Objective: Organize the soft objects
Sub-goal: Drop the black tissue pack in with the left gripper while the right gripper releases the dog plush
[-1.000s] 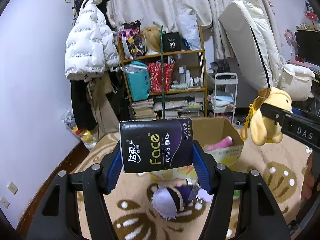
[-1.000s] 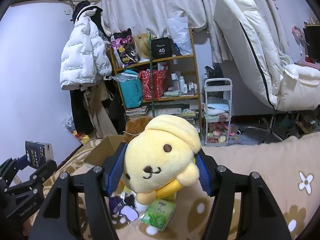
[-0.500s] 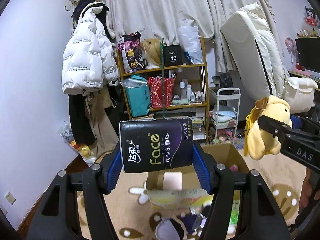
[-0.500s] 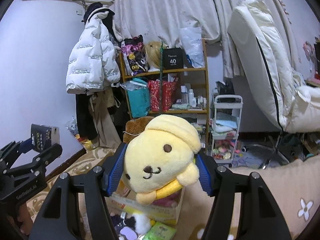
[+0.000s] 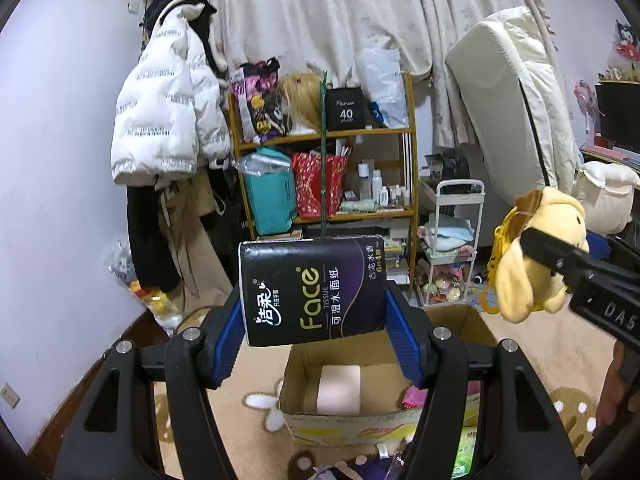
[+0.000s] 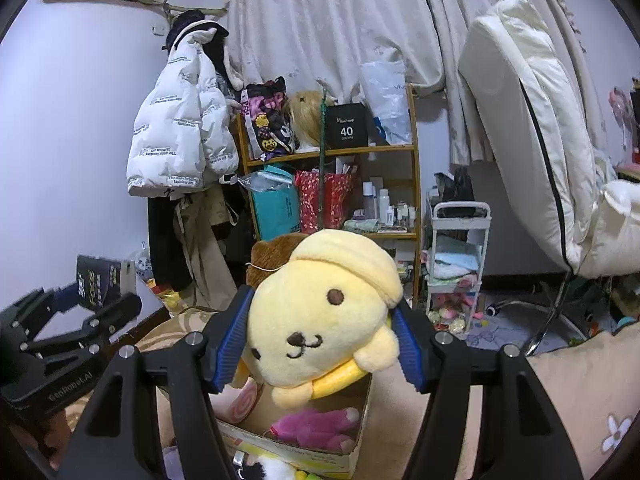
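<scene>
My left gripper [image 5: 314, 320] is shut on a black tissue pack [image 5: 314, 290] marked "Face", held above the near left side of an open cardboard box [image 5: 344, 424]. My right gripper [image 6: 322, 340] is shut on a yellow dog plush [image 6: 326, 322] with a brown beret, held over the same cardboard box [image 6: 304, 452]. Inside the box lie a pink roll-shaped cushion [image 5: 339, 388] and a magenta plush [image 6: 316, 428]. From the left wrist view the yellow plush [image 5: 532, 256] hangs at the right; from the right wrist view the tissue pack [image 6: 100, 280] shows at the left.
The box stands on a beige patterned rug [image 5: 248, 376]. More soft toys and a green packet [image 5: 466, 452] lie on the rug before the box. Behind are a wooden shelf [image 5: 332, 176], a white trolley [image 5: 452, 240], hanging coats [image 5: 168, 120] and a propped white mattress [image 5: 508, 112].
Both grippers have moved forward toward the box with their loads still held. The box has come nearer and lower in both views, and its inside now shows.
</scene>
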Demonstrator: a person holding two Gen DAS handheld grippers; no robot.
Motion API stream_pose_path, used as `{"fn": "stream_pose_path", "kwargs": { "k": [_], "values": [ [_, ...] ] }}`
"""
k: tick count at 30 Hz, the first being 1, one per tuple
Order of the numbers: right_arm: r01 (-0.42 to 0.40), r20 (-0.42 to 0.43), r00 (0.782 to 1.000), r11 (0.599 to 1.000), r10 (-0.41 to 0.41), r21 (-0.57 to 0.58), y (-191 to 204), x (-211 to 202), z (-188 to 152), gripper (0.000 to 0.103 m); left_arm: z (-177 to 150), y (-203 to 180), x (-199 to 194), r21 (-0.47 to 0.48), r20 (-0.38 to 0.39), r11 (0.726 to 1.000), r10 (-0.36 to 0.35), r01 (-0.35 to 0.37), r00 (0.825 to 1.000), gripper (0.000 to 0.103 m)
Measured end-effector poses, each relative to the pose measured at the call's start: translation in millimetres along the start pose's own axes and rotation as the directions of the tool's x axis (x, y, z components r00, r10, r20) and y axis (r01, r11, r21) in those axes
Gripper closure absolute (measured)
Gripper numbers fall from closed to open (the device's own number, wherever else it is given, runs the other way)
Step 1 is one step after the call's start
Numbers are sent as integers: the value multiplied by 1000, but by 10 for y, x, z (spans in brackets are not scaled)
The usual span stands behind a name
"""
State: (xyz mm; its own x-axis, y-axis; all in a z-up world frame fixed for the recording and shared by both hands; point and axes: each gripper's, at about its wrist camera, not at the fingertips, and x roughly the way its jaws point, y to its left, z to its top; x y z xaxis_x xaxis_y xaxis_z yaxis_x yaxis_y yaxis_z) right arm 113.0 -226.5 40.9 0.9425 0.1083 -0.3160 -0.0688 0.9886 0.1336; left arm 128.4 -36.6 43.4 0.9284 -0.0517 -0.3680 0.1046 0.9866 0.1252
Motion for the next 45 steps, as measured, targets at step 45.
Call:
{"fn": "stream_pose_path", "kwargs": {
  "k": [45],
  "values": [
    [-52,-235,969,994,72,93,-244,670,-697,28,-562,-64,851,1,-241,999,-42,43,970,37]
  ]
}}
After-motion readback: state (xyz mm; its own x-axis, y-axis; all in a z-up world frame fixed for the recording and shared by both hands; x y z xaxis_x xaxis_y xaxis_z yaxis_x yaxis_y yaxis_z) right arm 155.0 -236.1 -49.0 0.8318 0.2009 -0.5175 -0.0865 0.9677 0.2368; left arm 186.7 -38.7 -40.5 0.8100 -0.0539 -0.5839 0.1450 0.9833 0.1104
